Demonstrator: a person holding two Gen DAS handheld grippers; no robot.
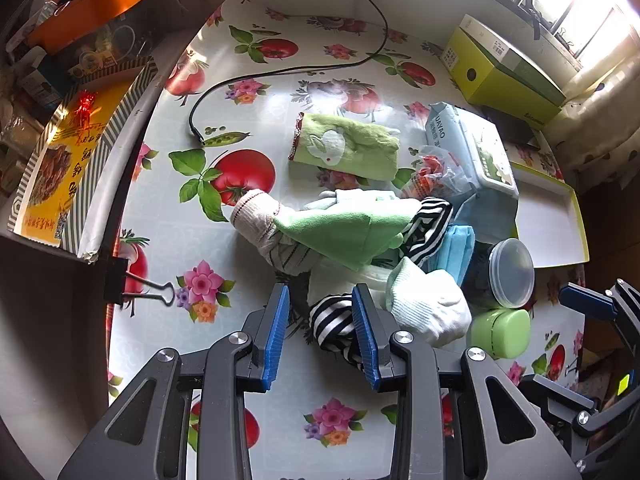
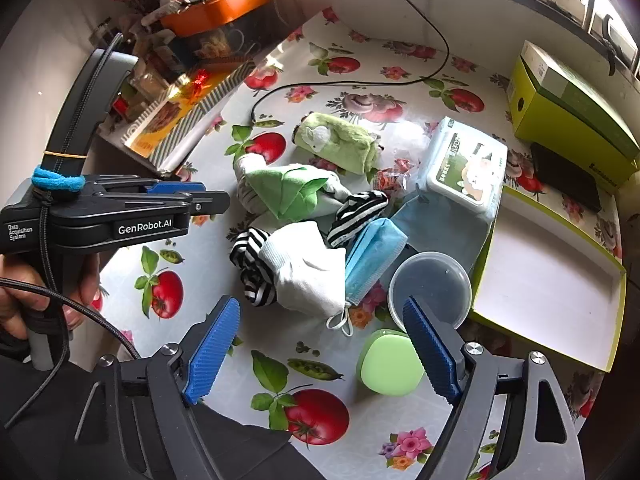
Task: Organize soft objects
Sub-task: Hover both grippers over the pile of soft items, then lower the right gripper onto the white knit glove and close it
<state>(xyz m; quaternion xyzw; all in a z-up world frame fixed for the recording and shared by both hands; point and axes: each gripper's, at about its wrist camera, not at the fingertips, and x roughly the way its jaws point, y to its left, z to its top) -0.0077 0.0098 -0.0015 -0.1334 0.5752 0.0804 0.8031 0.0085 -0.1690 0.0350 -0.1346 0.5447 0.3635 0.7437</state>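
Observation:
A heap of soft things lies mid-table: a black-and-white striped sock (image 1: 332, 324) (image 2: 252, 268), a white sock (image 1: 428, 304) (image 2: 308, 276), a folded green cloth (image 1: 348, 228) (image 2: 288, 192), a second striped piece (image 2: 360, 212) and a blue face mask (image 2: 372, 256). Behind the heap, a rolled green rabbit towel (image 1: 344, 146) (image 2: 340, 142) lies apart. My left gripper (image 1: 322, 332) (image 2: 218, 200) hangs above the striped sock, open, its pads not pressing it. My right gripper (image 2: 322, 352) stands wide open over bare tablecloth in front of the heap, holding nothing.
A green round case (image 2: 390, 362) lies by my right gripper's right finger, a clear plastic tub (image 2: 432, 284) just behind it. A shallow yellow-green tray (image 2: 552, 280), a wipes pack (image 2: 464, 164) and a green box (image 2: 568, 108) stand right. A black cable (image 1: 280, 72) crosses the back.

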